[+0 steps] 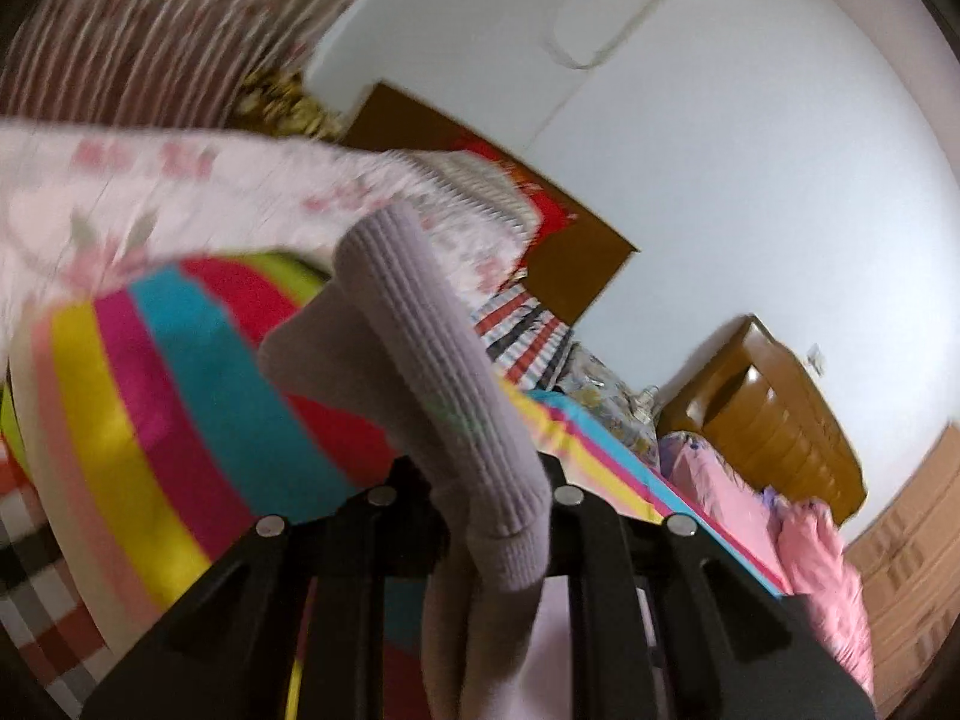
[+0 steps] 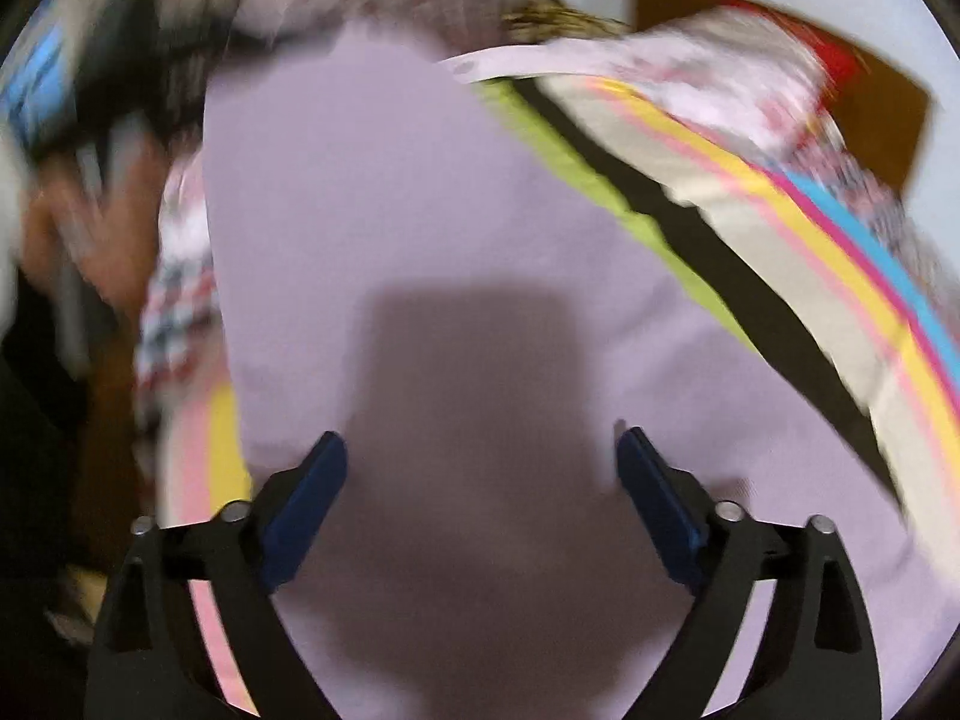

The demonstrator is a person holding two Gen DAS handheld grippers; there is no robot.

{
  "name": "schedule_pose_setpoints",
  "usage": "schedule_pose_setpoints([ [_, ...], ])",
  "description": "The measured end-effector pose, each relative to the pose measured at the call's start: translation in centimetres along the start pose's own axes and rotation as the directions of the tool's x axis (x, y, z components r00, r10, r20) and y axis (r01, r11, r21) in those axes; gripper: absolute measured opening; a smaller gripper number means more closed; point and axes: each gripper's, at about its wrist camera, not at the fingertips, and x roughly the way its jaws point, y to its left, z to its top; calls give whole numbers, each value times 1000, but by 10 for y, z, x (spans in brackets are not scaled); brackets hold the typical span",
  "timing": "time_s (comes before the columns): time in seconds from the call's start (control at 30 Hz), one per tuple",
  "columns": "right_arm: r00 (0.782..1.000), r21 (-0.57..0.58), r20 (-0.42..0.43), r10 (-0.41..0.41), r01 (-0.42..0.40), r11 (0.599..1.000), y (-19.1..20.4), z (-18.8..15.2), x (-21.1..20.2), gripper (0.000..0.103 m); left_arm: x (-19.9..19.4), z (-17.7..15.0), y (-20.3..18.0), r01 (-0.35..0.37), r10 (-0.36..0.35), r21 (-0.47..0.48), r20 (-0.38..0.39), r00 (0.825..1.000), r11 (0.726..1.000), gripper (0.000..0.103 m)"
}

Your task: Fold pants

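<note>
The pants are pale lilac. In the left wrist view their ribbed band (image 1: pixel 420 348) rises out from between the jaws, and my left gripper (image 1: pixel 489 501) is shut on it, holding it up off the bed; the cloth hides the pads. In the right wrist view the pants (image 2: pixel 372 192) lie spread flat across the striped sheet. My right gripper (image 2: pixel 480 444) hangs open just above them, its blue pads (image 2: pixel 312 480) wide apart with nothing pinched between them. Its shadow falls on the cloth.
The bed has a rainbow-striped sheet (image 1: pixel 180 372). A floral quilt (image 1: pixel 180 192) is bunched behind it and pink bedding (image 1: pixel 810 558) lies by a wooden headboard (image 1: pixel 774 414). A blurred hand (image 2: pixel 90 228) shows at the left of the right wrist view.
</note>
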Motion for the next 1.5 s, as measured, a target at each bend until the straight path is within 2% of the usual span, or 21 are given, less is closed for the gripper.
schedule_pose_setpoints([
  [0.07,999,-20,-33,-5,4,1000,0,4,1,98,-12,3,-33,25,-26,73,13,1000,997,16],
  [0.13,997,13,-29,-78,79,997,-3,-1,-13,95,-27,2,-77,67,-71,172,17,997,983,16],
  [0.27,959,306,210,-188,118,945,-36,-49,-99,96,-47,-24,-160,169,-173,366,-22,985,915,16],
  [0.37,870,631,320,-375,99,769,-81,-134,-179,98,-42,-77,-222,276,-249,461,-119,961,843,16],
  [0.43,834,729,307,-459,104,676,-97,-178,-212,98,-26,-121,-252,333,-262,495,-208,942,803,18],
  [0.47,802,787,284,-525,119,606,-102,-207,-236,98,-18,-146,-265,354,-257,513,-252,933,782,22],
  [0.53,763,839,269,-587,113,532,-102,-242,-264,98,8,-208,-286,423,-223,526,-402,888,738,56],
  [0.57,752,857,263,-605,106,504,-101,-256,-275,98,16,-241,-296,491,-220,516,-498,839,702,62],
  [0.6,748,871,250,-615,104,480,-99,-271,-286,98,18,-259,-299,525,-215,514,-545,811,679,66],
  [0.67,756,876,233,-611,110,470,-93,-289,-294,98,7,-280,-302,565,-225,519,-576,786,642,72],
  [0.73,789,870,244,-565,79,486,-86,-298,-288,98,-6,-270,-292,569,-275,503,-543,794,650,94],
  [0.83,862,835,283,-421,-5,550,-70,-295,-261,98,-28,-231,-257,513,-324,462,-429,843,723,101],
  [0.9,911,800,317,-264,-107,591,-60,-284,-231,98,-32,-204,-220,364,-221,461,-336,915,809,101],
  [0.97,938,786,301,-169,-143,602,-50,-272,-207,94,-29,-190,-192,231,-107,470,-276,955,852,101],
  [1.0,953,777,274,-126,-142,613,-45,-265,-192,92,-28,-185,-171,118,-1,485,-234,972,867,101],
  [1.13,955,752,230,-190,-51,657,-34,-246,-181,78,-31,-185,-133,-35,143,506,-177,974,862,101],
  [1.2,938,731,257,-233,-31,682,-34,-238,-186,71,-29,-185,-126,-23,134,498,-189,973,867,101],
  [1.27,941,716,306,-147,-126,687,-34,-232,-183,58,-23,-186,-129,-5,121,511,-194,973,859,101],
  [1.33,939,711,340,-61,-214,670,-35,-229,-177,52,-21,-191,-135,-1,127,560,-187,974,829,101],
  [1.43,960,746,278,-32,-195,637,-42,-231,-163,52,-22,-207,-153,-20,156,646,-154,976,763,101],
  [1.5,959,774,278,-45,-196,602,-52,-233,-155,47,-17,-214,-155,-45,193,690,-139,971,722,101],
])
